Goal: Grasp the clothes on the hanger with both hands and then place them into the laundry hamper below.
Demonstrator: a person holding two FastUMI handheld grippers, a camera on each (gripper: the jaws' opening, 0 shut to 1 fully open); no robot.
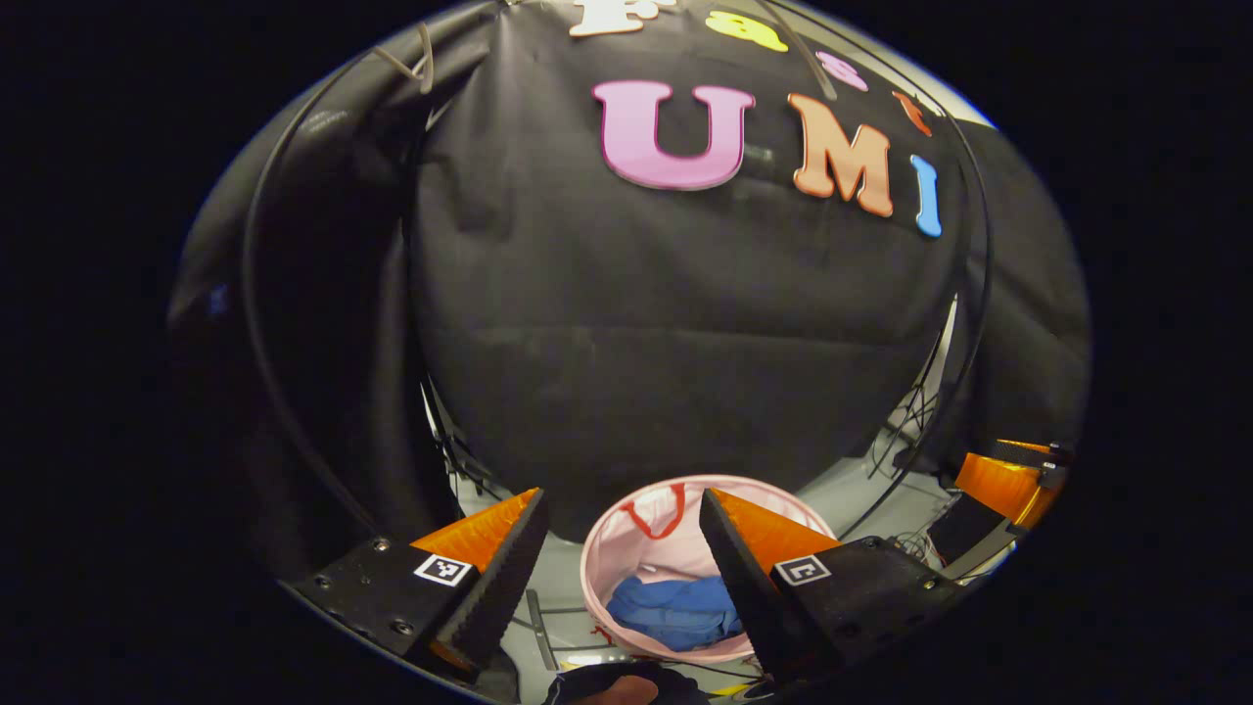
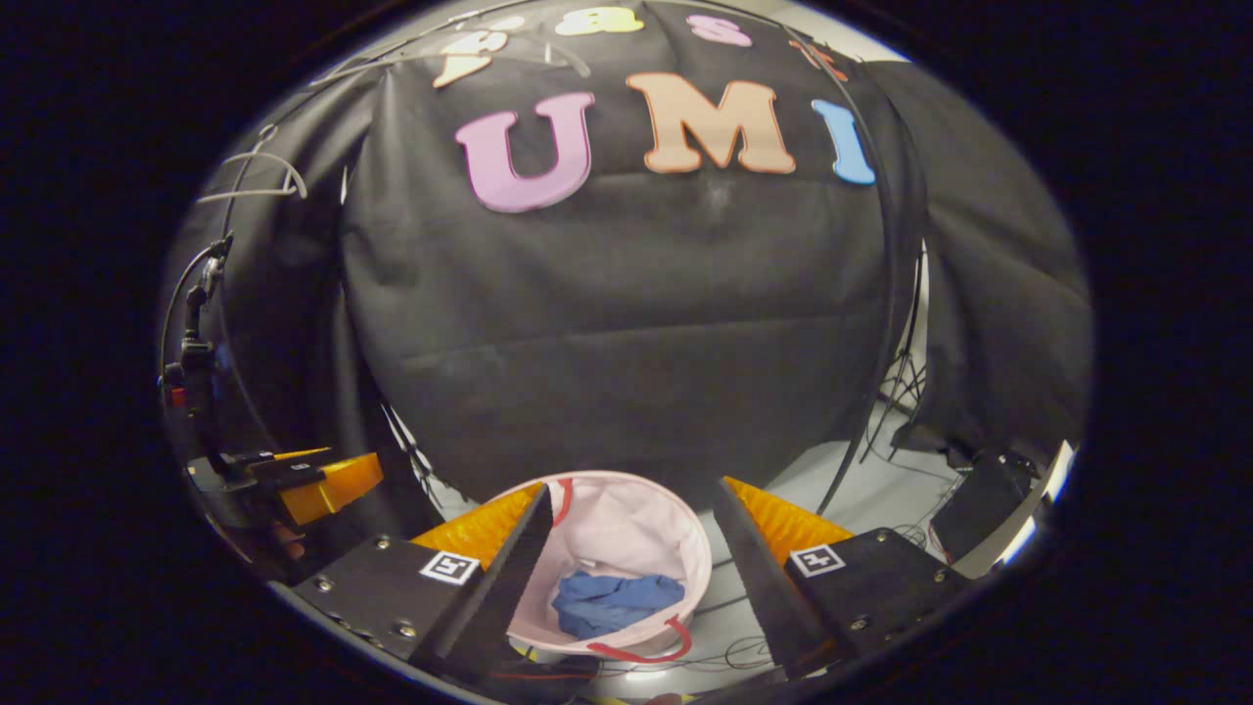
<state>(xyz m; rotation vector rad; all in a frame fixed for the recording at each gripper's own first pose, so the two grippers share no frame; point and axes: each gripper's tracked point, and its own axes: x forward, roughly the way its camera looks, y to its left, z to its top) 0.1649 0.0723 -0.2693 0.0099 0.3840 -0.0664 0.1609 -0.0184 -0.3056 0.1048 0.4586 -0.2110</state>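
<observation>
Nearest to me, my left hand-held gripper [image 1: 622, 563] has its two fingers spread wide with nothing between them, and my right hand-held gripper [image 2: 626, 558] is spread the same way, also empty. In the right gripper view the left one's orange body shows off to the side, apart from mine.

Just beyond and below both pairs of fingers stands the laundry hamper [image 1: 599, 548], a pink soft-walled tub with red handles, resting on the pale floor [image 2: 842, 490]. The blue clothes [image 2: 615, 600] lie crumpled at its bottom, away from the rim and touching the pink lining. I judge the placing done.

The cloth looks light, limp and easily bunched. If I had to lift it again, I would pinch a raised fold with each gripper, well apart, so it hangs instead of slipping through.

Farther off, thin hangers [image 2: 256, 176] hang bare against the black backdrop [image 1: 685, 323].
</observation>
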